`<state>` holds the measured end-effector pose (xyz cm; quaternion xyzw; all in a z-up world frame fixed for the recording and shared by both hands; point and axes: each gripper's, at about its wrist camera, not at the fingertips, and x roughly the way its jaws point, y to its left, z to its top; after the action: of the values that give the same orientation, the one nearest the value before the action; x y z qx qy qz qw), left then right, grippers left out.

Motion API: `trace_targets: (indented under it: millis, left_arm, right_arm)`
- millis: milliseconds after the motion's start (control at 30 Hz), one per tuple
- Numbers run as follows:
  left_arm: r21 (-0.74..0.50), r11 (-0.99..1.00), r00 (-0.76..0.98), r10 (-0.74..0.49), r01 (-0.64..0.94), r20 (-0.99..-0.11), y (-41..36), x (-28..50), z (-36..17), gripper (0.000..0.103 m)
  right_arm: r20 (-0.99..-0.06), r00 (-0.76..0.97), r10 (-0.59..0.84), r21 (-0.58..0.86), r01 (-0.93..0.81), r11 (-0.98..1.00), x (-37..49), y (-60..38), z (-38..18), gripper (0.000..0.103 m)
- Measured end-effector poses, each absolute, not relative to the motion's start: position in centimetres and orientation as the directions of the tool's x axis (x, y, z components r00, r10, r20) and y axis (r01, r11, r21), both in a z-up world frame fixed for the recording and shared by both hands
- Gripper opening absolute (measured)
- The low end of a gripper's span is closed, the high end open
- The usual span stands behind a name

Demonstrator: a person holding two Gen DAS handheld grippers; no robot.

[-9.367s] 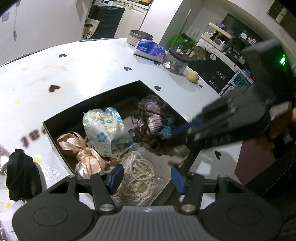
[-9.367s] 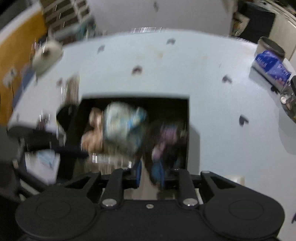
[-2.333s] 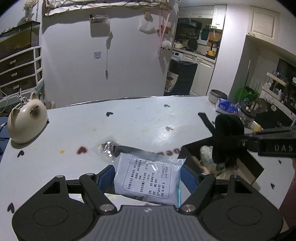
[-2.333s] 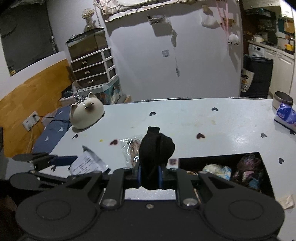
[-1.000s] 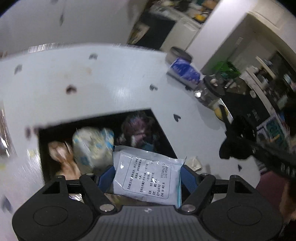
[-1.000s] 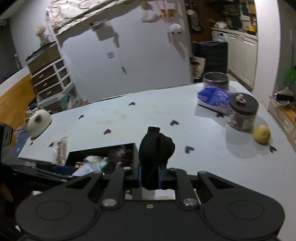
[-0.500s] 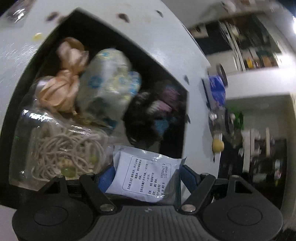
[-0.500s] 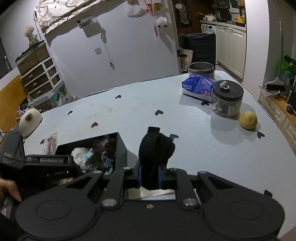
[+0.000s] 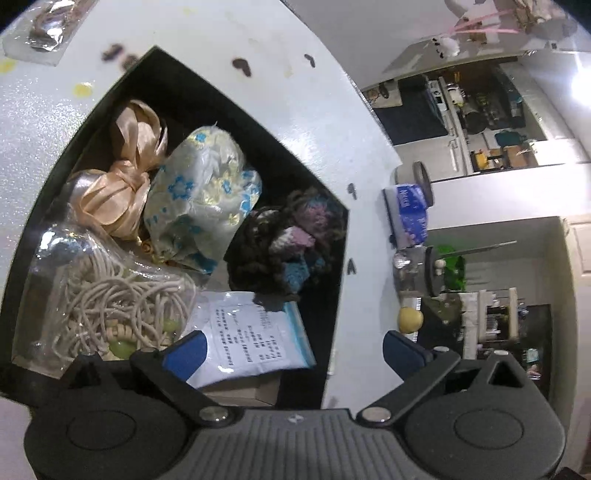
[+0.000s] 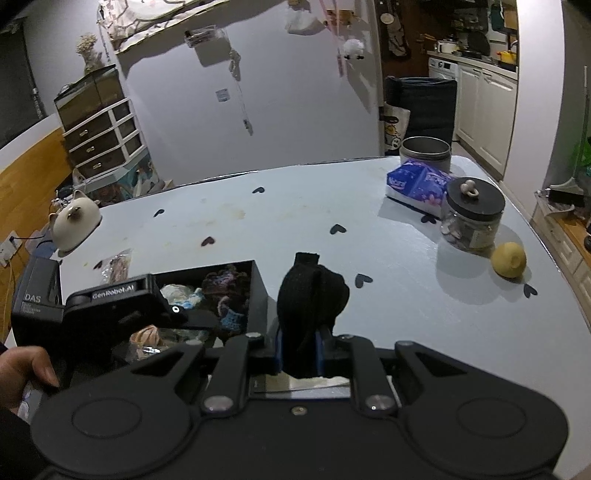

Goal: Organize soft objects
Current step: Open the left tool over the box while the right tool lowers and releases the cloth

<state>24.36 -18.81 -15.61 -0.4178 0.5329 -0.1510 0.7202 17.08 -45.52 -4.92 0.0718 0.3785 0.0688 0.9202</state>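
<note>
black box (image 9: 177, 79) on white heart-dotted table (image 9: 314, 122), seen from above through left wrist camera. left gripper (image 9: 291, 352) over near end of box, jaws opening, blue pads wide apart, nothing pressed between them. white labelled packet (image 9: 251, 338) released, lying flat in near part of box, partly under left pad, one corner tucked beneath crocheted bundle (image 9: 284, 243). bag of cream cord with green beads (image 9: 107, 306) just beside packet, at near left of box. peach satin bow (image 9: 125, 177) and blue-flowered pouch (image 9: 203, 195) touching, in far half of box. small clear packet (image 9: 40, 33) on table beyond box.

right gripper (image 10: 299, 349) clenched on black fabric roll (image 10: 310, 299), roll upright between blue pads, held above table just beside box (image 10: 258, 291). left gripper housing (image 10: 110, 310) over box in right wrist view, person's hand (image 10: 26, 369) on its rear. cat-shaped white ornament (image 10: 75, 221) near far left edge of table. tissue pack (image 10: 417, 184), metal tin (image 10: 424, 149), dark-lidded glass jar (image 10: 472, 218) and yellow fruit (image 10: 509, 259) grouped at right side of table, well apart from box.
</note>
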Motion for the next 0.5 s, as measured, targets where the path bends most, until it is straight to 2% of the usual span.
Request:
trace_targets:
  millis: [233, 500]
  left_arm:
    - [-0.802, 0.580, 0.425, -0.696, -0.142, -0.579, -17.6, 23.2, -12.4, 0.100]
    - [-0.763, 0.644, 0.570, -0.606, -0.059, -0.555, -14.6, 21.2, -8.1, 0.100]
  right_arm:
    - [-0.683, 0.680, 0.268, 0.224, -0.154, 0.962, 17.7, -44.4, -4.5, 0.017]
    - [-0.716, 0.572, 0.400, 0.272, -0.300, 0.914, 21.1, -40.4, -5.7, 0.017]
